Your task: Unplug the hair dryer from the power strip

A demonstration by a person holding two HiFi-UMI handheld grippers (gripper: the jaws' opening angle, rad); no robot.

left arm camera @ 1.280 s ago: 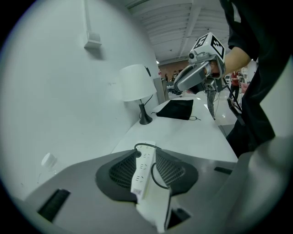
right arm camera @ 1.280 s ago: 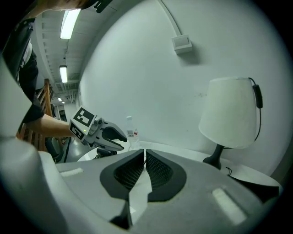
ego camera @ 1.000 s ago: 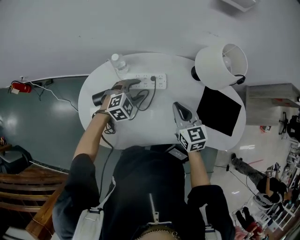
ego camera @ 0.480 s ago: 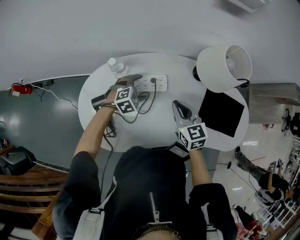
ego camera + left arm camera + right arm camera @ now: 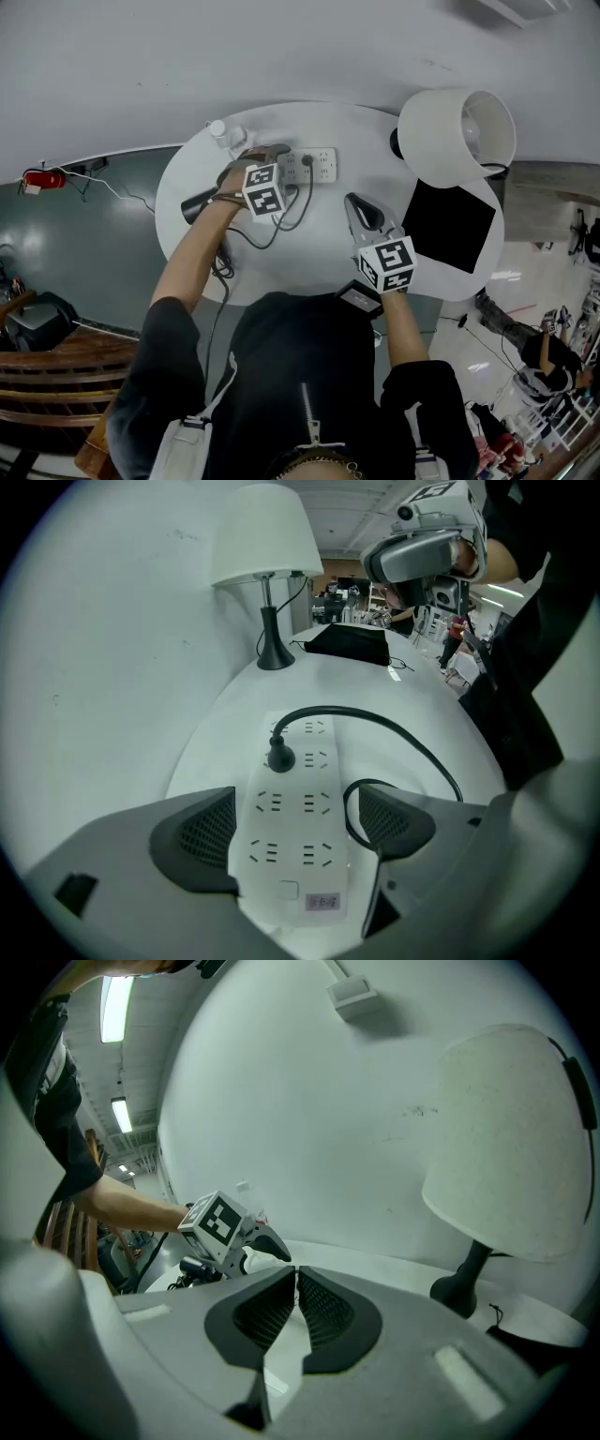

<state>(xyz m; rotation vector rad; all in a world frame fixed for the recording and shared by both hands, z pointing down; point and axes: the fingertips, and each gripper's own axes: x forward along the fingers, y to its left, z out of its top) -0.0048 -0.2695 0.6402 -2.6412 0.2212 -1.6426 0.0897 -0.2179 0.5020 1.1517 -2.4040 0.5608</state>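
Lower now, the left gripper (image 5: 295,803) holds its just-opened jaws loosely astride the near end of the power strip (image 5: 320,166) — the plug (image 5: 278,757) sits socketed further along, so reach on, pinch its body, pull straight — right gripper (image 5: 296,1283) jaws together, idle.

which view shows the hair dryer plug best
Left gripper view: the black plug sits in the power strip, close up. Head view shows only a small dark dot. Right gripper view misses it.

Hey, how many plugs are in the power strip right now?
1. A black plug sits on the power strip, left column, second row from the far end; other sockets look empty.
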